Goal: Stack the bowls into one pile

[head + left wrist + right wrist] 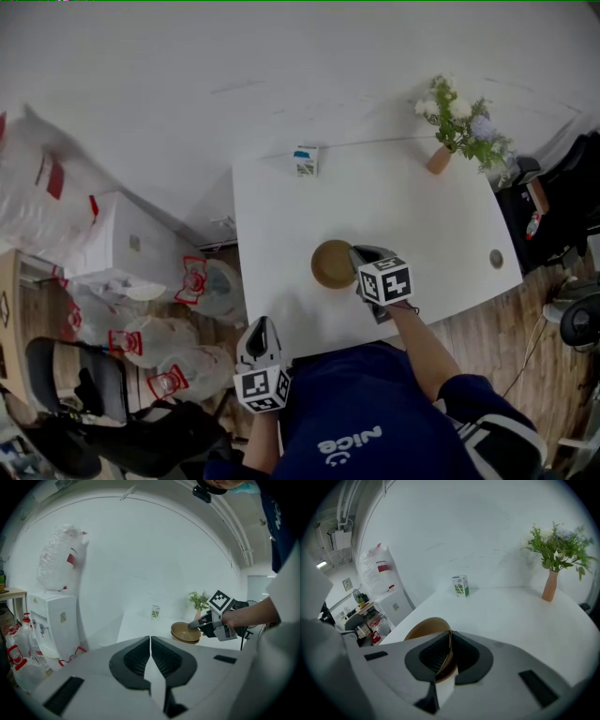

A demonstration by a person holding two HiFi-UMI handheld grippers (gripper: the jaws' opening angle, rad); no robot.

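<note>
Navy shirt (375, 394), white chest print (349, 444)

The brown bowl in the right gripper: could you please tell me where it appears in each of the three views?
Head view: the brown bowl sits on the table's near half, just left of the right gripper.
Left gripper view: the bowl is right of centre, beyond the jaws.
Right gripper view: the bowl is low, left of centre, rim pinched between the jaws.
Shared landmark: the small carton at the far edge.

Open tabletop (422, 225) between bowls (332, 263) and far edge; carton (306, 160), flower vase (439, 159) stand there, well apart.
</note>
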